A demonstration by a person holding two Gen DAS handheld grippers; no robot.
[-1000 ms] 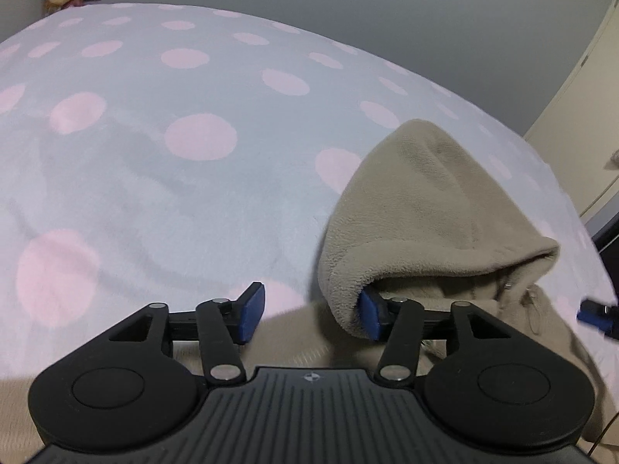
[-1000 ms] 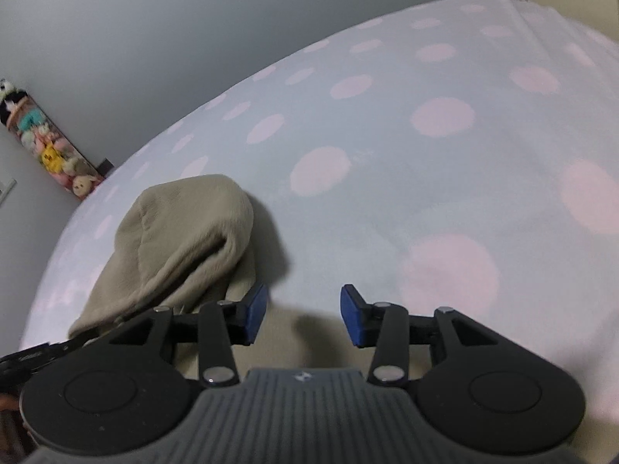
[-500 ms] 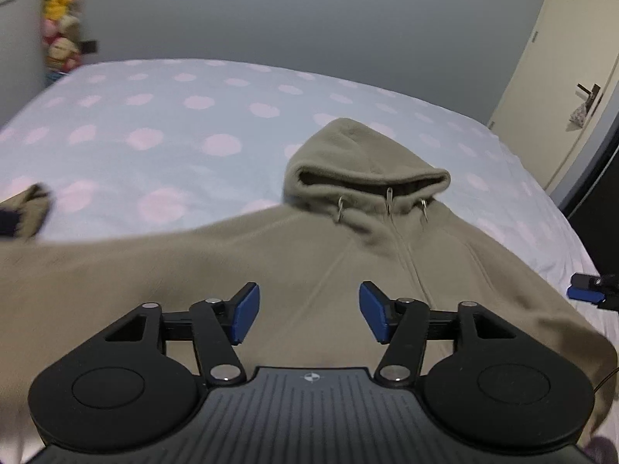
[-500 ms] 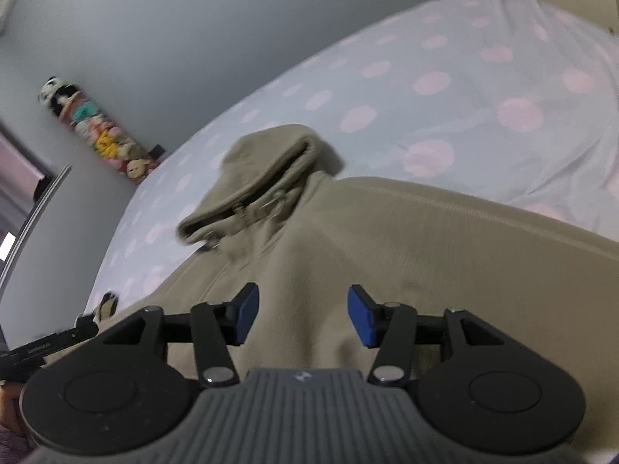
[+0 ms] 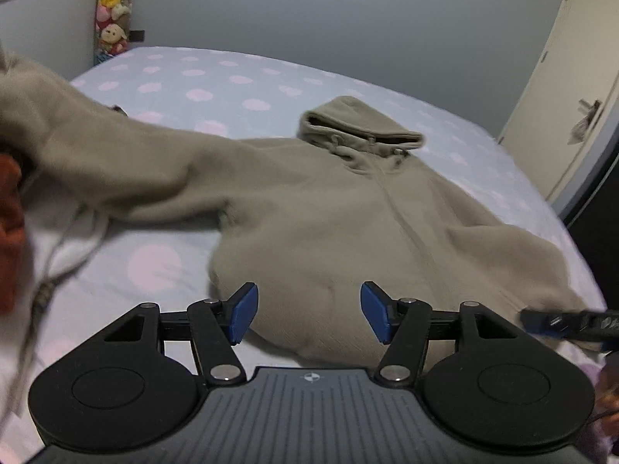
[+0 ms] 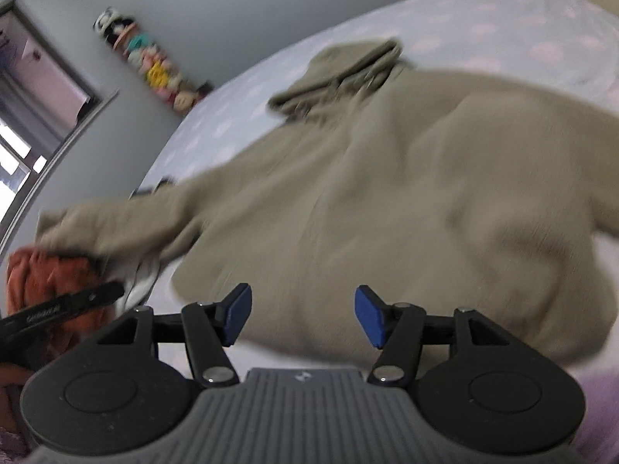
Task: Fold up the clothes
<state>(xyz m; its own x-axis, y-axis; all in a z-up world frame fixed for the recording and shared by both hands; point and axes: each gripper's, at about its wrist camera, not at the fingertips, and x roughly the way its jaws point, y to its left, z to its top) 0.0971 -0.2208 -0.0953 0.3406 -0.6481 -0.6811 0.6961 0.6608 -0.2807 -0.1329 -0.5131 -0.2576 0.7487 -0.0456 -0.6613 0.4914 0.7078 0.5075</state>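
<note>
Closest in the left wrist view, the left gripper [image 5: 308,317] hangs with its blue pads [image 5: 243,312] wide apart and nothing between them, just above the bottom hem of the beige hoodie [image 5: 348,216]. Half a second ago those pads sat over the chest; now they are back at the hem, and a second ago they were up against the hood. The right gripper [image 6: 302,317] is likewise spread and empty, poised over the hem in its own view, which is smeared by motion. It also shows in the left view at 3 o'clock, as a dark blurred shape at the edge.

The hoodie lies front up, zip [image 5: 402,216] running away toward 12 o'clock, on the pale bedspread with pink dots [image 5: 201,94]. Far more of it shows than before: body, both sleeves and hood, where a second ago only the hood filled the frame. The sleeve [image 5: 100,162] toward 10 o'clock stretches out to the left edge, its cuff lying over an orange garment [image 6: 46,274] and a white one with a cord [image 5: 62,247]. The other sleeve bends down toward 4 o'clock.

Farther off, the hood [image 5: 359,129] lies flat with its opening facing the grippers. Beyond the bed, at 11 o'clock, soft toys [image 5: 112,11] hang on the grey wall, and a door [image 5: 576,89] stands at 2 o'clock.
</note>
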